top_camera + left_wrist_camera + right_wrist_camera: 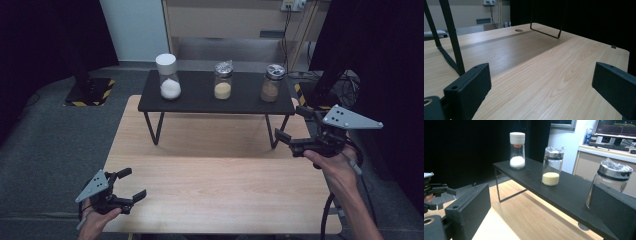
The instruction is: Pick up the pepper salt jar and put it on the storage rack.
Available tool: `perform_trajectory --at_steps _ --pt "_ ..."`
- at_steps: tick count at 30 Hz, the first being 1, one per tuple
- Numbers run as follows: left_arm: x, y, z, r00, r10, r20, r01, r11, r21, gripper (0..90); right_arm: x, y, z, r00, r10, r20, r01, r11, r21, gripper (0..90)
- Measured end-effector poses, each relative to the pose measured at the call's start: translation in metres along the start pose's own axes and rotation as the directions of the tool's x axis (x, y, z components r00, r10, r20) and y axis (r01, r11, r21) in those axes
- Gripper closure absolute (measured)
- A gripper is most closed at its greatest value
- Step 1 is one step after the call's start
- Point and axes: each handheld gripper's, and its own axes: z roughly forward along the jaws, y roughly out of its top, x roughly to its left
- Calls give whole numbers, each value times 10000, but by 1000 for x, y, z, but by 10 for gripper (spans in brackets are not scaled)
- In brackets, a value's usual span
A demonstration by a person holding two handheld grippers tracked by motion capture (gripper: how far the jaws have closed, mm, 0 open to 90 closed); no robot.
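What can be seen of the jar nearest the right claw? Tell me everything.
The jar is clear glass, upright, with a metal cap wrapped in crinkled clear film. It holds brownish powder in its lower part. It stands at the right end of the black shelf, beside the jar of yellow grains. The right claw, open, points at it without touching.

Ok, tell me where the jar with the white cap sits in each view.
High view: jar with the white cap, left end of the black shelf.
Left gripper view: not in it.
Right gripper view: upper middle, at the shelf's far end.
Shared landmark: the black shelf and its wire legs.
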Motion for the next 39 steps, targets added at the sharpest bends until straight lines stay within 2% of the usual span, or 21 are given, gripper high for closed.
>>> perform_trajectory --at_steps 11,21,34,39 --pt "0 0 0 10000 1 13 -1 10000 6 14 3 -22 -12 9994 174 285 -175 9998 44 35" --pt "1 1 1 10000 18 46 -18 10000 -3 14 14 -44 -27 9971 308 693 -318 9994 138 31" --pt "0 1 2 10000 11 46 -11 10000 12 13 32 -75 -55 9893 319 1422 -354 9991 220 32" --pt "0 0 2 10000 -9 34 9 10000 6 14 36 -87 -64 9861 432 1607 -465 9988 168 32"
